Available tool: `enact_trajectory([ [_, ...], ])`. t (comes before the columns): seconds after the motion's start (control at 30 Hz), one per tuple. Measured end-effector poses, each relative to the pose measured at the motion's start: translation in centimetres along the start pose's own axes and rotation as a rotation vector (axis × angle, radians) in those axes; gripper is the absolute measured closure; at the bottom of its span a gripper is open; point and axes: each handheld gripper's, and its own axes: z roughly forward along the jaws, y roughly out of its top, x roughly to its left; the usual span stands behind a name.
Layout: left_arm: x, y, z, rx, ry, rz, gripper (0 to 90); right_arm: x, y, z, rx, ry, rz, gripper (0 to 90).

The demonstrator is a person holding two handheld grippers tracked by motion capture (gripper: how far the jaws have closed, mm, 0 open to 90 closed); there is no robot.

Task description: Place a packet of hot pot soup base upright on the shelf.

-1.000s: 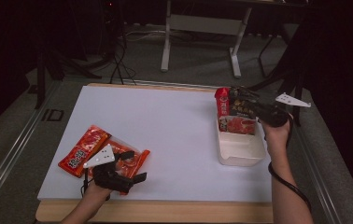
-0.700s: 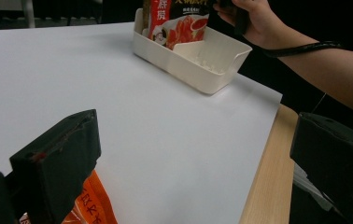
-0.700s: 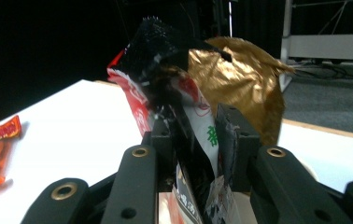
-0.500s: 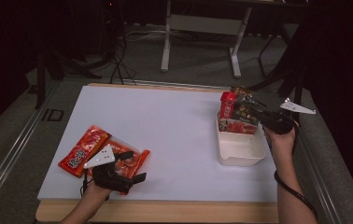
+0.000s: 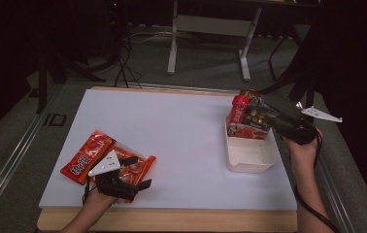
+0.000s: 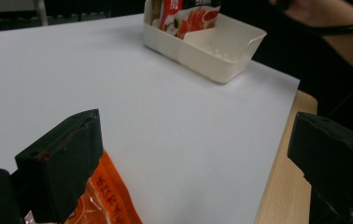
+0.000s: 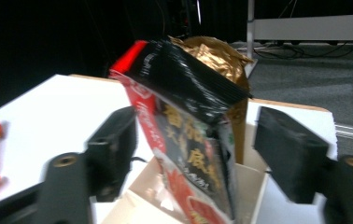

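We see a white tabletop with a wooden rim. Near its right edge stands a cream bin, open at the top. In the far end of the bin several packets stand upright: a red packet, a black packet with gold print, and a gold packet behind them. The near end of the bin is bare.

The right claw is at the far right of the tabletop, held by a hand beside the bin. In the right gripper view its jaws stand apart, one on each side of the black packet. The packet is between them but we see gaps on both sides, so they do not clamp it. This view is a little blurred.

The left claw is near the front left corner of the tabletop. In the left gripper view its jaws are wide apart and grip nothing. Just by one jaw lies an orange packet flat on the tabletop. In the high view this orange packet is partly under the left claw, and a second orange packet lies beside it toward the left edge; the two seem to touch or overlap.

The bin is well apart from the left claw.
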Motion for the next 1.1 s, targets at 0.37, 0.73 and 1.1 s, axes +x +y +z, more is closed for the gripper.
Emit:
enact_trajectory([
  [0.37,0.1,0.2,-0.2,0.063,0.044,-0.020,3.6,4.8,0.4,-3.4,-0.034,0.043,-0.023,13.9],
  [0.73,1.1,0.6,-1.3,0.064,0.047,-0.059,3.7,9.4,-1.1,-4.1,-0.018,0.201,-0.096,14.4],
  [1.1,0.4,0.5,-3.5,0.094,0.132,-0.016,13.8,12.6,-2.8,-2.9,0.024,0.276,-0.169,13.8],
])
